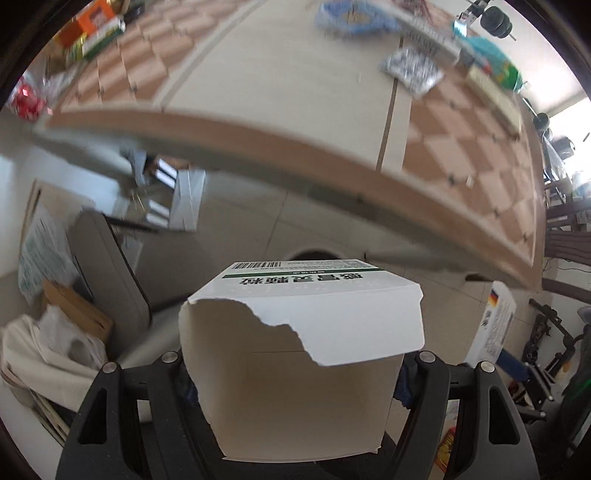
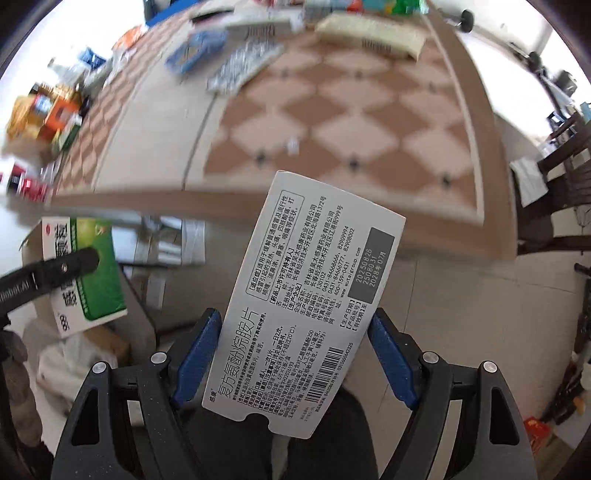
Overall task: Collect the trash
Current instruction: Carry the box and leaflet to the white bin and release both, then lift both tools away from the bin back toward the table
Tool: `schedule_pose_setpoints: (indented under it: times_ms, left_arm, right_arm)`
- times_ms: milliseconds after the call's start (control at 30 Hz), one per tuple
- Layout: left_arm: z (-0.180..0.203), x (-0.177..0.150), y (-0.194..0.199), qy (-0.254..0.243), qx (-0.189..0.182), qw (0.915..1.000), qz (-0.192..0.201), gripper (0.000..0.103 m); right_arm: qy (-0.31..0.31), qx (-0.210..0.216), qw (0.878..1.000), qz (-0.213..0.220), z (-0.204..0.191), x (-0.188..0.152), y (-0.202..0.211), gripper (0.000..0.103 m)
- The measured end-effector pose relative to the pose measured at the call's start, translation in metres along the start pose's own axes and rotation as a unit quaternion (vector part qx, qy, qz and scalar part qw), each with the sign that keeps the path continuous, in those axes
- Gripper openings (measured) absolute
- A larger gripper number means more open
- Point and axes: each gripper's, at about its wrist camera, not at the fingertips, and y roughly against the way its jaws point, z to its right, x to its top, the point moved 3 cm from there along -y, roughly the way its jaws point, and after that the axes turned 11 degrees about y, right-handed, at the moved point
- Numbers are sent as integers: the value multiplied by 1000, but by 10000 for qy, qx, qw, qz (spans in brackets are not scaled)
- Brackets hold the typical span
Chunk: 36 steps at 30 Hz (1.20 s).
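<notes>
Both fisheye views are bright with daylight, which blows out to white glare around two o'clock in the left wrist view and near one to two o'clock in the right. Strong barrel distortion bends the checkered brown-and-cream bench (image 1: 461, 122) edge into an arc, and dark vignette fills the corners. Motion blur smears the bench and its clutter toward twelve o'clock, while the torn white cardboard box (image 1: 303, 350) and grey printed medicine carton (image 2: 306, 295) close to the lenses stay sharp.

Table (image 1: 280, 74): centre strip bare, passable; packets (image 1: 410, 68) crowd 1 o'clock, boxes (image 1: 92, 33) 10 o'clock; floor clutter (image 1: 55, 332) at 8 o'clock.
</notes>
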Motion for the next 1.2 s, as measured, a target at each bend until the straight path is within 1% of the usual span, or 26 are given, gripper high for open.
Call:
schedule_pose_setpoints:
  times_ms: [100, 167, 300, 400, 467, 533, 600, 667, 700, 733, 833, 867, 900, 933, 1000, 1100, 1200]
  left_arm:
    - [-7, -16, -49, 132, -43, 9993, -335, 73]
    - [-11, -23, -90, 160, -96, 9983, -559, 73]
    - [-19, -26, -179, 206, -226, 9947, -980, 73]
    - [-21, -20, -240, 209, -387, 9916, -1219, 73]
    - [-22, -17, -275, 210, -439, 9894, -1365, 73]
    - [-23, -13, -305, 251, -455, 9876, -1481, 75]
    - [-24, -12, -327, 274, -566, 9851, -1600, 77]
    - [-27, -11, -342, 257, -668, 9836, -1658, 86]
    - [-29, -10, -346, 274, -734, 9825, -1690, 100]
    - [-32, -9, -349, 290, -750, 9825, -1680, 103]
    - [-36, -11, -347, 271, -565, 9866, -1507, 103]
    - [-36, -12, -343, 263, -502, 9878, -1450, 103]
    - [-39, -13, -340, 264, -421, 9890, -1394, 103]
    - [-42, -15, -342, 255, -282, 9904, -1326, 103]
    - [-46, -19, -332, 163, 40, 9933, -1143, 103]
    - [-49, -29, -317, 29, 474, 9960, -759, 103]
    - [-50, -41, -296, -88, 863, 9949, -510, 103]
  right_arm:
    - [71, 112, 9992, -384, 11, -35, -43, 82]
    - [76, 148, 9980, -603, 16, -53, -78, 82]
    - [-47, 121, 9956, -928, 32, -77, -166, 82]
    - [-201, 138, 9933, -1132, 49, -84, -235, 82]
    - [-307, 233, 9921, -1192, 60, -88, -274, 82]
    - [-273, 251, 9917, -1235, 64, -86, -308, 82]
    - [-240, 292, 9916, -1239, 68, -78, -339, 82]
    - [-144, 373, 9907, -1297, 71, -74, -367, 82]
    - [-108, 414, 9904, -1312, 69, -72, -378, 82]
    - [-49, 447, 9894, -1380, 68, -67, -391, 83]
    - [66, 372, 9890, -1432, 68, -61, -419, 85]
    - [84, 367, 9888, -1443, 68, -60, -424, 95]
    - [61, 342, 9889, -1441, 66, -58, -427, 101]
    - [31, 332, 9893, -1421, 66, -57, -428, 103]
    - [18, 215, 9896, -1419, 67, -57, -429, 103]
    - [43, 0, 9902, -1398, 63, -55, -417, 103]
    - [145, -315, 9900, -1370, 53, -48, -394, 103]
